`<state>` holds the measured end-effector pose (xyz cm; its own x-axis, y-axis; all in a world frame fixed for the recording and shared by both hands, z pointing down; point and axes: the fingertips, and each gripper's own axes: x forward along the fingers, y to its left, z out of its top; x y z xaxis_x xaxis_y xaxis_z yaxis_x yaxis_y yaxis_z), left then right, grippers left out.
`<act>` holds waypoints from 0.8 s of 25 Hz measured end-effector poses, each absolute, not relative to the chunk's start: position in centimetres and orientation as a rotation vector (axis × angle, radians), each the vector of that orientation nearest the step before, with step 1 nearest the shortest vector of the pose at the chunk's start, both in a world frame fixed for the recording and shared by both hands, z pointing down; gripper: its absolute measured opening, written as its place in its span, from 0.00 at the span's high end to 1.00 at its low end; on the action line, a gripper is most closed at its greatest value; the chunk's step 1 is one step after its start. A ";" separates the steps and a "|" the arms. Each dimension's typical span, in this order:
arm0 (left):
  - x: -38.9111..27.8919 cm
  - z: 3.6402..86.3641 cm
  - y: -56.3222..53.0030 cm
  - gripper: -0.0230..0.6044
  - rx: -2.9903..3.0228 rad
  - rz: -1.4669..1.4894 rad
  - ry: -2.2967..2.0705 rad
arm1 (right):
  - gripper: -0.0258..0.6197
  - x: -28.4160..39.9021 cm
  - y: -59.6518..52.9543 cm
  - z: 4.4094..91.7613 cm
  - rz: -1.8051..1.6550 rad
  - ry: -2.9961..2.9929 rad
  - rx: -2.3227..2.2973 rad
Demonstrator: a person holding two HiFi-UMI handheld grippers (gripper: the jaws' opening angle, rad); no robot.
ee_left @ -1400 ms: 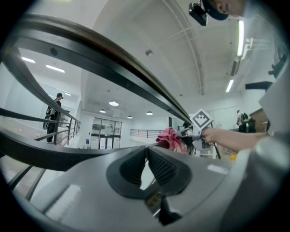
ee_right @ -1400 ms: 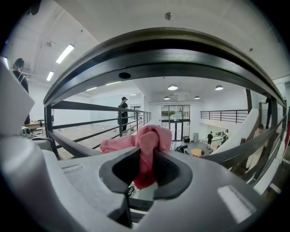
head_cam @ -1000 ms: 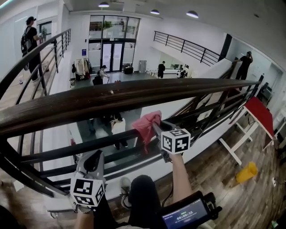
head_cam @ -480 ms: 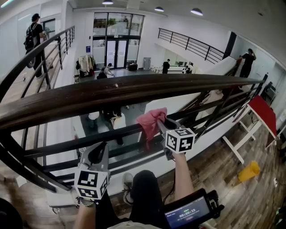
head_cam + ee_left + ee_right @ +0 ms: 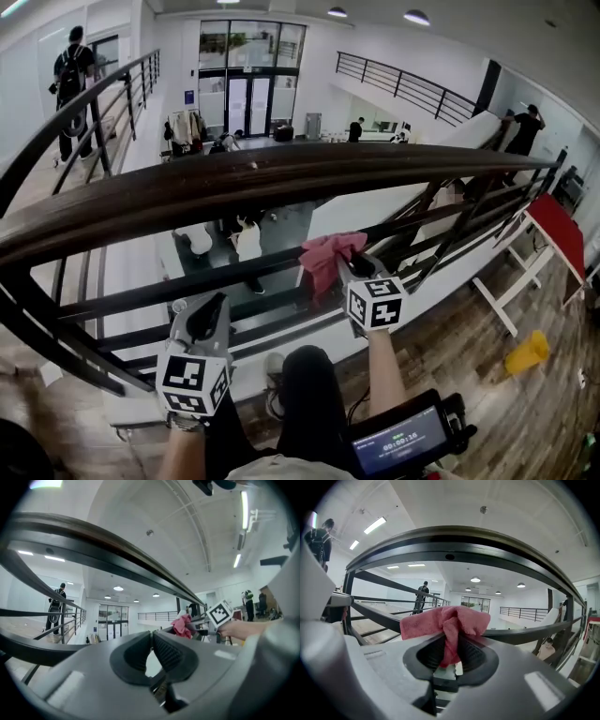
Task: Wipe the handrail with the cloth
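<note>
A dark wooden handrail (image 5: 281, 183) runs across the head view, over black metal rails. My right gripper (image 5: 342, 267) is shut on a pink cloth (image 5: 326, 255), which bunches out of the jaws (image 5: 449, 623) below the handrail (image 5: 487, 545), not touching it. My left gripper (image 5: 208, 314) sits lower left, below the rails, with its jaws shut and nothing between them (image 5: 151, 651). The left gripper view shows the handrail (image 5: 117, 550) overhead and the pink cloth (image 5: 180, 625) in the distance.
Black lower rails (image 5: 234, 277) lie between the grippers and the handrail. A red-topped table (image 5: 558, 230) and a yellow object (image 5: 527, 352) stand on the wooden floor at right. People stand in the lobby below and on the far walkway (image 5: 70, 80). A screen device (image 5: 398, 441) is at my waist.
My right gripper with the cloth has drifted slightly right and a little down. The left gripper has shifted slightly right and stays low. The cloth stays clamped.
</note>
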<state>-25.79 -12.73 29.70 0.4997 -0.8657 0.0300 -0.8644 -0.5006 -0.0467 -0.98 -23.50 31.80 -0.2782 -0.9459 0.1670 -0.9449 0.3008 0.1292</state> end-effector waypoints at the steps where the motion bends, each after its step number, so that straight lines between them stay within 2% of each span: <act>1: -26.0 29.7 -12.6 0.95 -2.696 -0.074 1.561 | 0.85 -1.2 -23.4 32.1 -0.007 -2.354 1.731; 10: -29.0 30.0 -11.6 0.95 -2.672 -0.048 1.621 | 0.85 -4.6 -22.5 33.0 -0.042 -2.393 1.694; 20: -29.5 29.8 -10.5 0.95 -2.678 -0.044 1.651 | 0.85 -6.5 -21.8 32.4 -0.060 -2.423 1.697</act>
